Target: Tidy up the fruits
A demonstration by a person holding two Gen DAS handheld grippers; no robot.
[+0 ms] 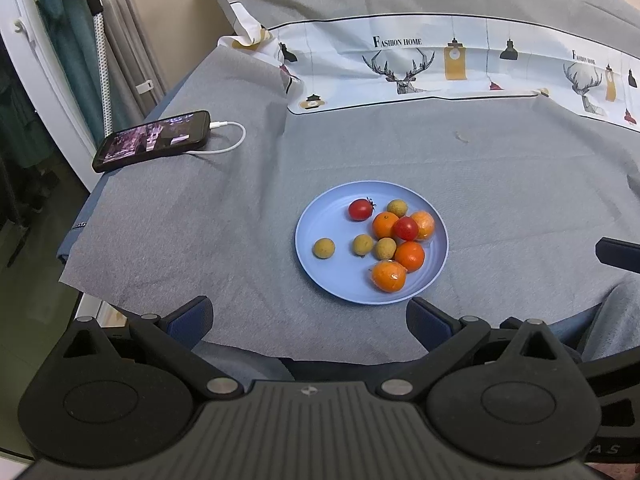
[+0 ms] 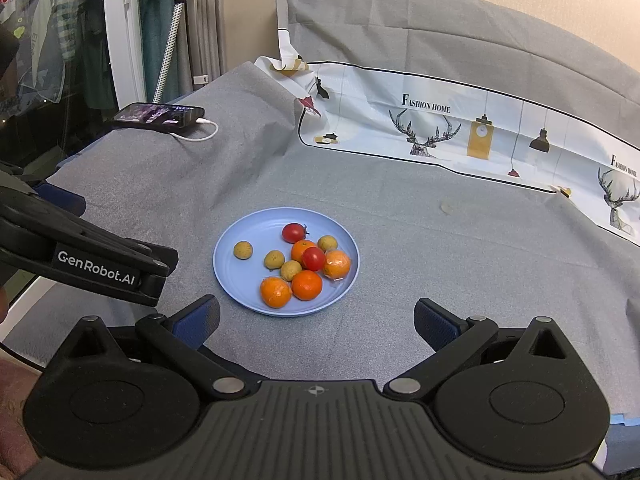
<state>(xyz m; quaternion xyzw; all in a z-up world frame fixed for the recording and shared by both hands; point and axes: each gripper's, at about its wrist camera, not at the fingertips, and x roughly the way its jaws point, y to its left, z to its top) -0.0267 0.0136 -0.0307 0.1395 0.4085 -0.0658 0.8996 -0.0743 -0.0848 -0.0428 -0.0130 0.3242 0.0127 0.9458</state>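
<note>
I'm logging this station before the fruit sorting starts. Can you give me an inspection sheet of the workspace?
Surface: grey cloth, wrinkled, with a printed deer-pattern sheet behind.
Job's things: blue plate holding four oranges, two cherry tomatoes, four small tan fruits.
Clutter: phone, screen lit, near the far left edge.
Grippers: left gripper open, empty; right gripper open, empty; both short of the plate.
Cables: white charging cable plugged into the phone.
Surroundings: hanging clothes, beige wall.
</note>
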